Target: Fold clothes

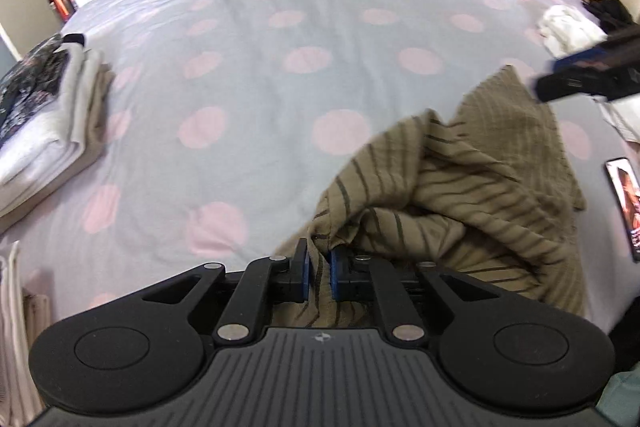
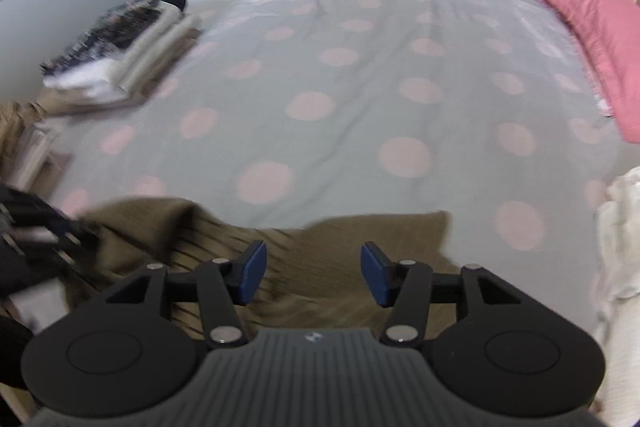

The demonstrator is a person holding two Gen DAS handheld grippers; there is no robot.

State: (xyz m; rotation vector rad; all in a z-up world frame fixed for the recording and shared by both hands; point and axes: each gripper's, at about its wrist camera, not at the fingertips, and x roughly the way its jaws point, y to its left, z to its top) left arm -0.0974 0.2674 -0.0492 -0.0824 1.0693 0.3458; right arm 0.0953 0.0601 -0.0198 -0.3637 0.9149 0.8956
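Spotted bed (image 1: 248,75) fills both frames; left hand-held gripper (image 1: 319,273) clamps the striped brown garment (image 1: 460,195) at lower centre, right hand-held gripper (image 2: 313,277) hovers over it, fingers apart.

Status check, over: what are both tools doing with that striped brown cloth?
Left tool shut on striped brown cloth. Right tool open above it. Bed ahead.

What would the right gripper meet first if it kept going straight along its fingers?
Probably the olive striped garment: the open right gripper points over it, and the cloth fills the gap between its fingers. Beyond lies only the dotted bedcover. The gripper's height above the cloth is unclear.
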